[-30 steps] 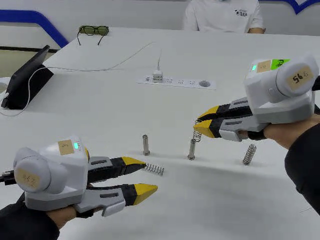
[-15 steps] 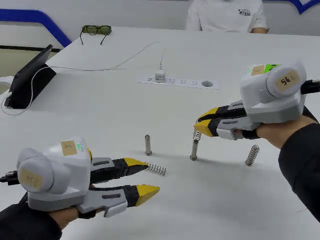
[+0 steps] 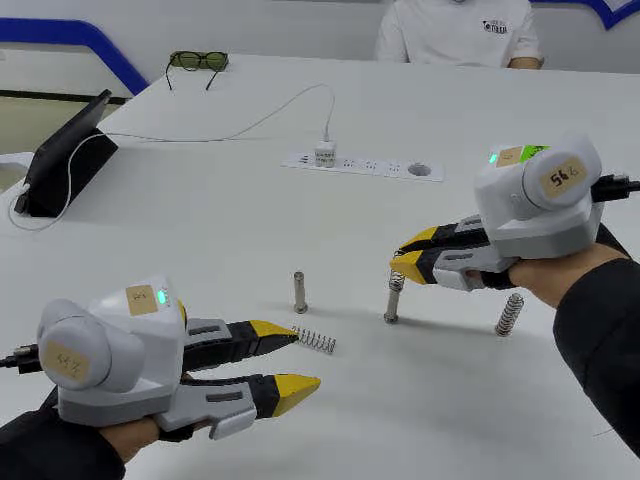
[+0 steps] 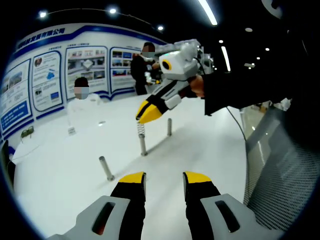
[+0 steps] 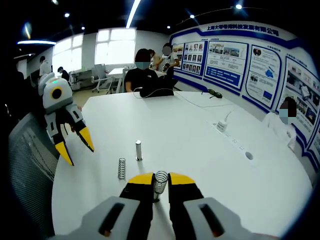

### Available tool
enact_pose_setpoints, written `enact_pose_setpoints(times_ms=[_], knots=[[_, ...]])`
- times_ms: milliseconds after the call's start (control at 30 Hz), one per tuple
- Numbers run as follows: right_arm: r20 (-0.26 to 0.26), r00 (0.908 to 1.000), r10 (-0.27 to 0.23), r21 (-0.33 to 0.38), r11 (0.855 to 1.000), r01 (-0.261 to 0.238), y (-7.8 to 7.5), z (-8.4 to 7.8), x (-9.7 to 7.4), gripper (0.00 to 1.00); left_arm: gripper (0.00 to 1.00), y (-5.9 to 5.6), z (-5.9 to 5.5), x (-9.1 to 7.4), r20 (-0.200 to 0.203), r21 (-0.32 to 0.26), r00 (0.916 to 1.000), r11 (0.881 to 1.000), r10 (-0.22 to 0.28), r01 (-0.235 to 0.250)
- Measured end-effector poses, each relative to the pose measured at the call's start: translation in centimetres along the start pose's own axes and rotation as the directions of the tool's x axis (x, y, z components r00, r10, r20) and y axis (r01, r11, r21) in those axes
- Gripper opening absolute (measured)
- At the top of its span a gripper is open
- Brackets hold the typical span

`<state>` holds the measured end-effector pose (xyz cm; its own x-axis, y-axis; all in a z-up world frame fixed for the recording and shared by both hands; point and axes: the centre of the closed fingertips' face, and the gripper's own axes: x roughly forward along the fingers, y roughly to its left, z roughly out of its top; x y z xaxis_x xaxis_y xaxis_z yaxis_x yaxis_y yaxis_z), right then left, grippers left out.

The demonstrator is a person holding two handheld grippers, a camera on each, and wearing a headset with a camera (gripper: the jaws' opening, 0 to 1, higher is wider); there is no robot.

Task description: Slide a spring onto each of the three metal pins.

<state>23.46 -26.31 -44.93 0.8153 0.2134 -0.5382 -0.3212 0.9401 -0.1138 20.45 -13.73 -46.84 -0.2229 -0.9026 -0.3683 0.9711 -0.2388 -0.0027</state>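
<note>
Spring [image 3: 397,282]: upright, threaded over the top of the middle pin [image 3: 391,310], with the lower shaft of that pin bare below the coils. The right gripper view shows its upper coils caught between the two yellow-tipped jaws.

Right gripper [image 3: 404,262]: jaws pressed together, pinching the upper end of the spring. Held from the right, directly above the middle pin.

Left pin [image 3: 299,292]: upright on the tabletop [image 3: 200,230], bare, well apart from the middle pin.

Loose spring [image 3: 316,341]: lying on its side on the tabletop, near the foot of the left pin and just beyond the upper jaw tip of the left gripper.

Right-hand spring [image 3: 510,314]: standing on end and leaning slightly, to the right of the middle pin and below the right gripper's body. Whether a pin stands inside the coils cannot be told.

Left gripper [image 3: 296,358]: jaws spread, nothing between them. Held low at the near left, pointing toward the pins.

Power strip [image 3: 355,163]: white, flat on the tabletop beyond the pins, with a white charger [image 3: 325,153] plugged in and a cable [image 3: 250,125] running left to a dark tablet [image 3: 62,155] propped at the table edge.

Glasses [image 3: 197,62]: dark-framed, at the far left corner.

Person [image 3: 458,30]: seated at the far side in a white shirt.
</note>
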Motion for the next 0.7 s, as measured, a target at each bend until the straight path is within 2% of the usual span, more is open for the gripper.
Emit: enact_pose_setpoints(times_ms=[333, 700], knots=[[-0.016, 0.9998, -0.012, 0.024, 1.000, 0.012, 0.0, -1.6, 1.0, 0.12, 0.30, 0.0, -0.2, 0.0, -0.003, -0.001, 1.0000, 1.000, -0.001, 0.001], [-0.058, 0.9983, -0.007, 0.024, 1.000, 0.008, 0.2, -3.4, 2.3, 0.12, 0.30, 0.1, -0.4, 0.0, -0.002, -0.008, 1.0000, 1.000, 0.004, -0.004]])
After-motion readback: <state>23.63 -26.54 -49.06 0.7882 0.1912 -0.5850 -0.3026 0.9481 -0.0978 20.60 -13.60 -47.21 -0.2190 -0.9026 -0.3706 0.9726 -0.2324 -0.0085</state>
